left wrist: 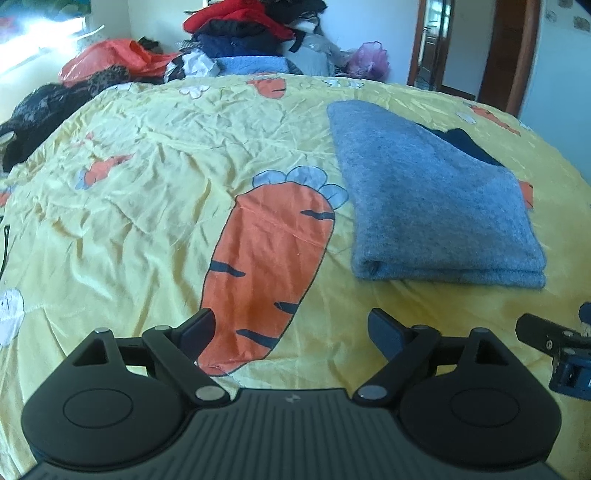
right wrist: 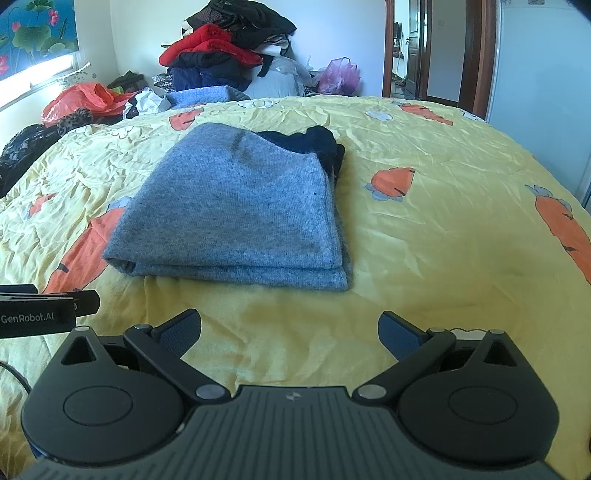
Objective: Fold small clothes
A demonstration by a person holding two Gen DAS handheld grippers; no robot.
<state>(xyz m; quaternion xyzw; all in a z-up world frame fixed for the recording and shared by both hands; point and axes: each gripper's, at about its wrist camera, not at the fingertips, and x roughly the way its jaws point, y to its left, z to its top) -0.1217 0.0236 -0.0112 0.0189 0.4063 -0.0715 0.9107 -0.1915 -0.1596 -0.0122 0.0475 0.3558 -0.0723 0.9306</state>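
Observation:
A grey knit garment (left wrist: 432, 199) (right wrist: 240, 206) lies folded into a neat rectangle on the yellow carrot-print bedspread (left wrist: 155, 177) (right wrist: 424, 229). A dark navy piece of cloth (left wrist: 467, 146) (right wrist: 306, 142) shows at its far edge, partly under it. My left gripper (left wrist: 291, 332) hovers open over the bedspread, to the near left of the garment, nothing between its fingers. My right gripper (right wrist: 290, 330) is open too, just in front of the garment's near folded edge, empty. Each gripper appears at the edge of the other's view.
A tall heap of unfolded clothes (left wrist: 251, 33) (right wrist: 225, 48), red, black and navy, is piled at the far end of the bed. An orange plastic bag (left wrist: 110, 59) (right wrist: 81, 99) and dark clothes lie far left. A doorway (right wrist: 410, 48) opens at the back right.

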